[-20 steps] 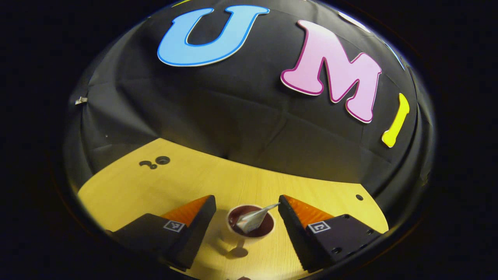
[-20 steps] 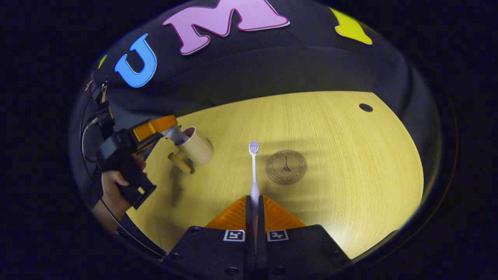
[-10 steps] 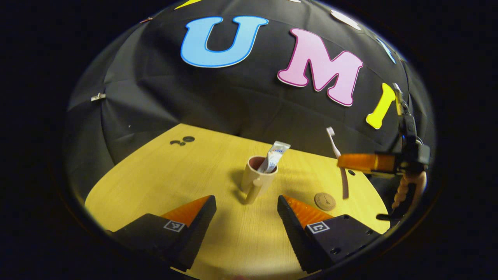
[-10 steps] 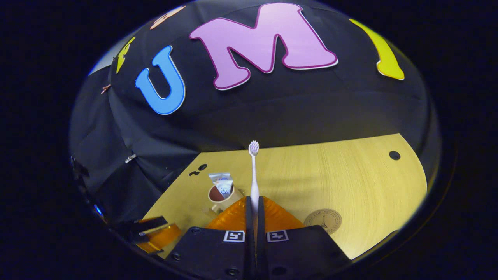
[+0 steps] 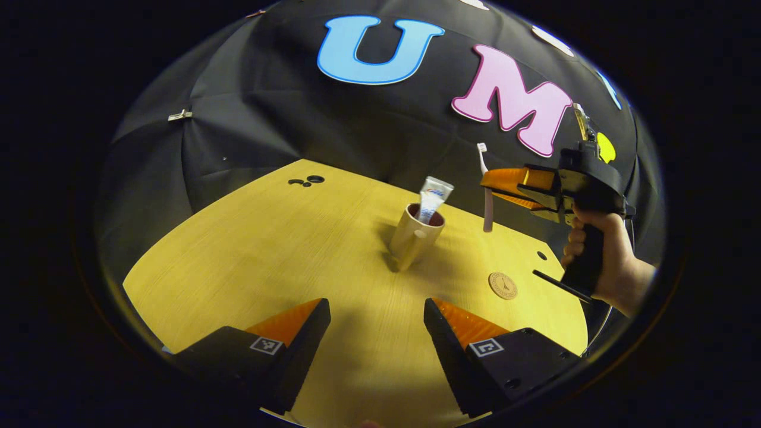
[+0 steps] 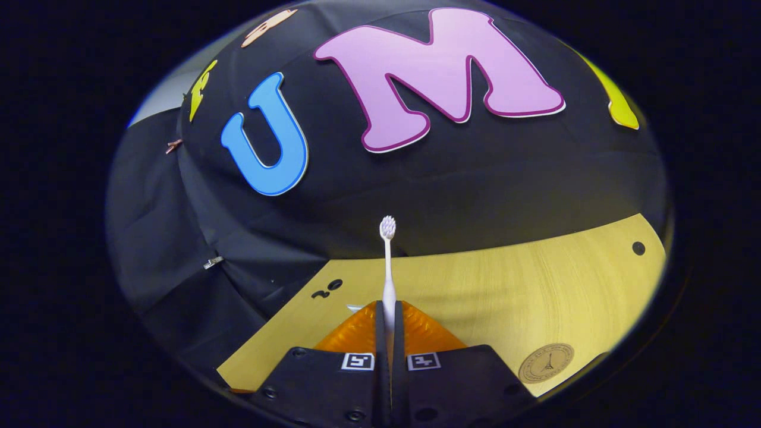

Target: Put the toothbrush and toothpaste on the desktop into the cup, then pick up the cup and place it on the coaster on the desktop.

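1. Standing upright near the centre of the left gripper view, the cup (image 5: 415, 235) rests on the wooden desktop (image 5: 285, 249), its handle turned toward the lower edge of the frame.
2. The toothpaste (image 5: 433, 198) sits inside the cup, its crimped end poking above the rim and leaning to the right of the frame.
3. The left gripper (image 5: 376, 324) hangs at the bottom of that view with its fingers spread wide apart and nothing between them, well short of the cup.
4. At the right of the same frame, a hand (image 5: 606, 257) holds the right gripper (image 5: 489, 182), whose fingers clamp the toothbrush (image 5: 484, 189); the brush stands roughly upright in the air, head up, to the right of the cup and above it.
5. In the right gripper view, the right gripper (image 6: 387, 309) is pinched tight on the toothbrush (image 6: 387, 261), whose handle runs straight up the middle of the frame to the bristles.
6. The coaster (image 5: 503, 285) lies flat on the desktop, lower right of the cup in the left gripper view; in the right gripper view the coaster (image 6: 546, 362) is at the lower right edge.
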The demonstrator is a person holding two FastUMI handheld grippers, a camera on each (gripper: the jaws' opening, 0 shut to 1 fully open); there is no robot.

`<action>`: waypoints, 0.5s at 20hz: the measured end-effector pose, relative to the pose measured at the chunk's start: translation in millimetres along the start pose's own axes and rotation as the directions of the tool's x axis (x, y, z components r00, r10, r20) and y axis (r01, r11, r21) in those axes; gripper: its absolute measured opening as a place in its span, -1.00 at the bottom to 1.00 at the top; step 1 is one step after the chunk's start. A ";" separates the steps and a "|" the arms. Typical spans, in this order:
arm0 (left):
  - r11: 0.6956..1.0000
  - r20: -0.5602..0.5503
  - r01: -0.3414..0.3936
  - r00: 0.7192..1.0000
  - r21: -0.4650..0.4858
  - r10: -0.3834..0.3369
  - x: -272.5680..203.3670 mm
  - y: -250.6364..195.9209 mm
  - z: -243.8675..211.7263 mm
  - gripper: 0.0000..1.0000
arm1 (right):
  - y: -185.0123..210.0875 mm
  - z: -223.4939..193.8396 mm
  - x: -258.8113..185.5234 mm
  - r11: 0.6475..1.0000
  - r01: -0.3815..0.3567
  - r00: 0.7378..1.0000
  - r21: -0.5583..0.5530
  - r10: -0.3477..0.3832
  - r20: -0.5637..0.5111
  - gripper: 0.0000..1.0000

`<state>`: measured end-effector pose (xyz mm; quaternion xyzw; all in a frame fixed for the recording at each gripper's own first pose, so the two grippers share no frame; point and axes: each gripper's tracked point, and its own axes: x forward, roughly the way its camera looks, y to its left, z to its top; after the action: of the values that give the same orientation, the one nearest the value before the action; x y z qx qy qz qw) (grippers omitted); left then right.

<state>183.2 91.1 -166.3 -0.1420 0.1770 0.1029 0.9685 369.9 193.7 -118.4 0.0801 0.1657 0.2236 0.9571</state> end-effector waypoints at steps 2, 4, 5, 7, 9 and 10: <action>1.000 -0.003 -0.008 1.000 -0.007 0.008 -0.9 6.9 -3.6 0.95 | 2.7 1.7 13.8 1.000 -0.010 0.999 0.010 0.010 0.032 -0.89; 1.000 -0.010 -0.012 1.000 -0.014 0.012 -0.4 12.2 -8.8 0.95 | 0.4 4.2 26.6 1.000 -0.016 0.998 0.020 0.014 0.062 -0.89; 1.000 -0.015 -0.012 1.000 -0.017 0.011 -0.4 13.5 -11.9 0.95 | -5.4 5.2 34.2 0.999 -0.011 0.997 0.030 0.009 0.079 -0.89; 1.000 -0.034 -0.009 0.999 -0.019 0.008 3.6 17.5 -22.9 0.95 | -18.8 5.8 44.4 0.999 0.009 0.994 0.034 -0.012 0.105 -0.89; 1.000 -0.061 0.002 0.998 -0.019 -0.004 13.0 17.6 -36.2 0.96 | -17.3 5.6 58.6 0.996 -0.027 0.990 0.086 0.015 0.142 -0.89; 1.000 -0.066 0.000 0.998 -0.019 -0.001 14.8 19.8 -39.9 0.96 | -16.0 3.3 62.6 0.996 -0.034 0.989 0.083 0.021 0.147 -0.89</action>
<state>179.3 99.5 -212.4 -0.1544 0.2077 0.0996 0.9608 430.3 207.6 -136.6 0.1391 0.1033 0.2230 0.9593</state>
